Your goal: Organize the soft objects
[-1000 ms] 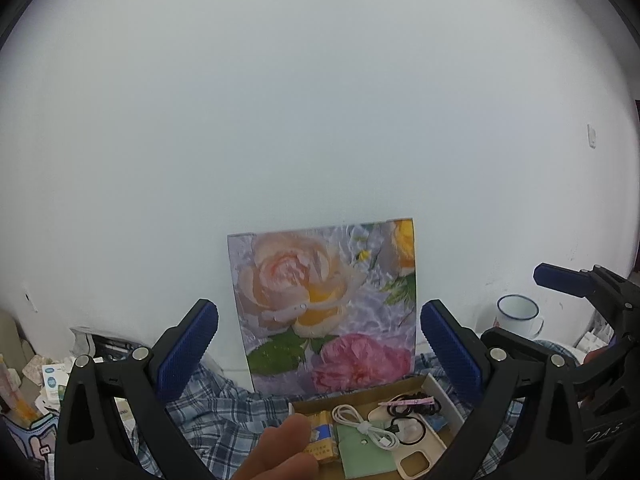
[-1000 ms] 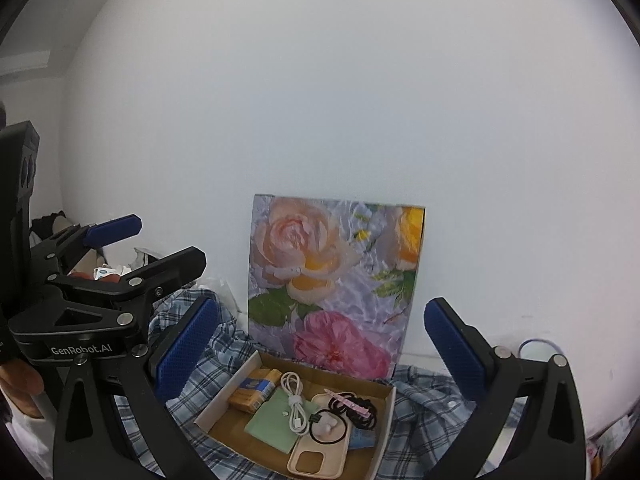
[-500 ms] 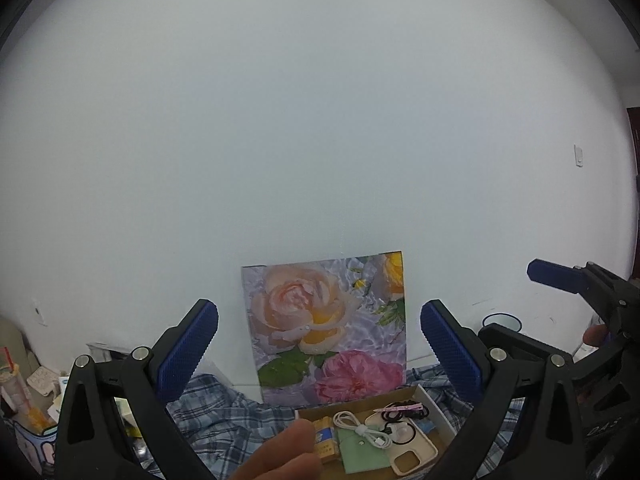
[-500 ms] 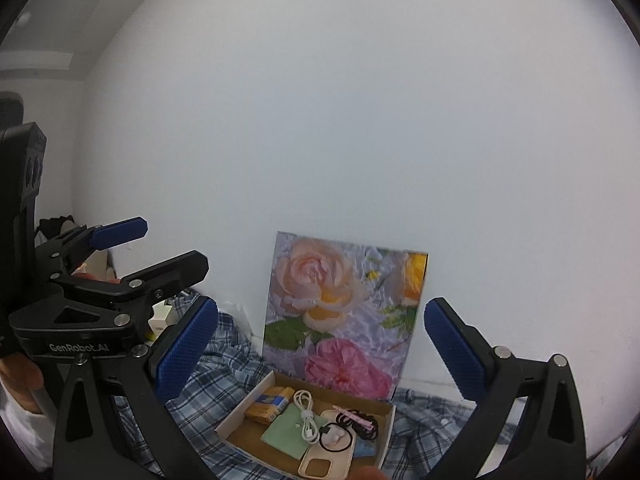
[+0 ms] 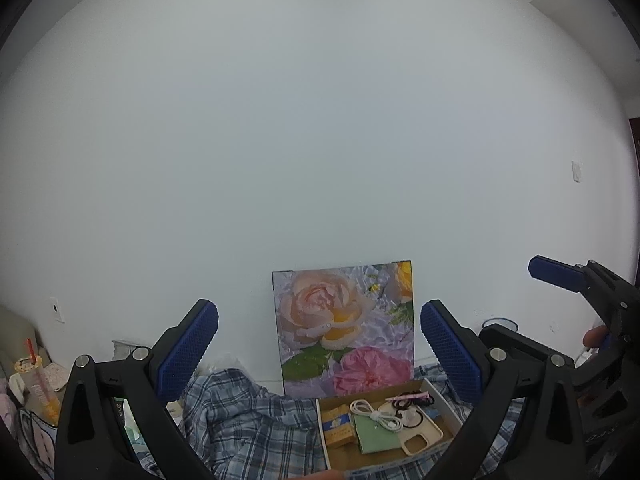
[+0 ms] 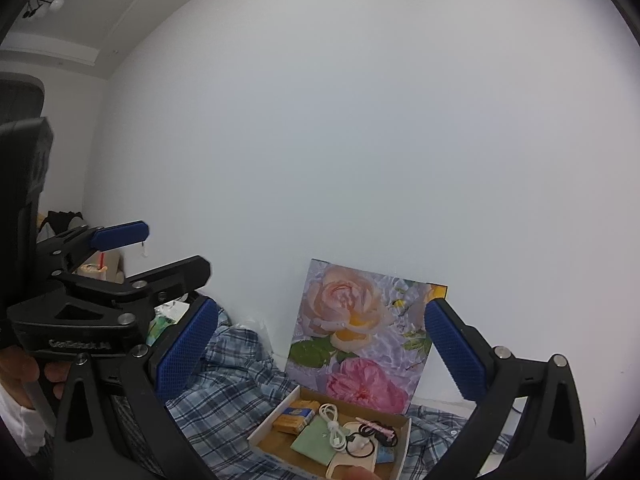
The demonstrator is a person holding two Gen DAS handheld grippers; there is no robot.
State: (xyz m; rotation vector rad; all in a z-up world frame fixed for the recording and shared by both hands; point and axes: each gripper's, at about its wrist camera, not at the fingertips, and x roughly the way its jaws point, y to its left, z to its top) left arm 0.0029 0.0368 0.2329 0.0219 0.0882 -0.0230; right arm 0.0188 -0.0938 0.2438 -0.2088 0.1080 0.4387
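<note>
A shallow cardboard box (image 5: 448, 402) (image 6: 276, 414) lies on a blue plaid cloth (image 5: 248, 424) (image 6: 224, 384). It holds a white cable (image 6: 334, 426), a green pouch (image 5: 374, 434), a beige phone case (image 5: 422, 436), black hair ties (image 6: 362, 444), a pink clip and a yellow-blue packet (image 6: 296, 420). My left gripper (image 5: 319, 340) is open and empty, held high above the box. My right gripper (image 6: 320, 344) is open and empty, also well above the box. Each gripper shows at the edge of the other's view.
A flower picture (image 5: 346, 328) (image 6: 360, 332) leans on the white wall behind the box. A drink cup with a red straw (image 5: 34, 380) and clutter stand at the left. A white enamel mug (image 5: 500, 325) sits at the right by the wall.
Both grippers have risen and drawn back, so the box and picture look smaller and lower. The thumb seen at the bottom of the left view has almost left it.
</note>
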